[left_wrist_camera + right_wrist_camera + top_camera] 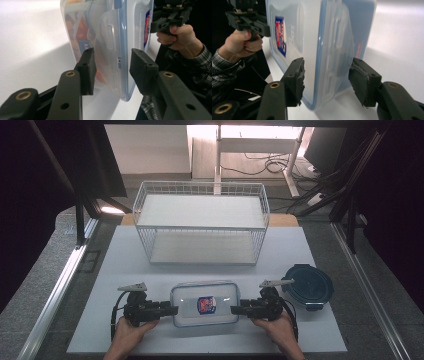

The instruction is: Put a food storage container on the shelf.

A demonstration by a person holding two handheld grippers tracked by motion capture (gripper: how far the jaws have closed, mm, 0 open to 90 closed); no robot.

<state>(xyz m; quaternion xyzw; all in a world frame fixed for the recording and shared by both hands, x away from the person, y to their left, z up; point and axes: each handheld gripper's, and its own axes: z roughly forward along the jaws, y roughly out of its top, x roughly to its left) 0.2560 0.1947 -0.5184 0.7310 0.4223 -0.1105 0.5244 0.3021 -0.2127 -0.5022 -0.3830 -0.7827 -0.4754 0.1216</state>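
Where the white tabletop (210, 342) nears the person's edge, a clear rectangular plastic food container with a blue-rimmed lid and a red-and-blue label (205, 303) lies flat, midway between the two hand-held grippers. Its short left end sits between the spread jaws of the left gripper (172, 310); in the left gripper view the container's side latch flap (110, 50) stands in the gap between the two black pads (86, 71), which are apart and not pressing it. Its short right end likewise sits between the parted jaws of the right gripper (234, 310), whose worn pads (298, 80) flank the lid edge in the right gripper view without clamping it. Each gripper is held by a hand (129, 335) coming from the near edge. Just right of the right gripper rests a round dark blue lidded container (309, 286). Farther back stands a white wire two-tier shelf basket (201, 222).
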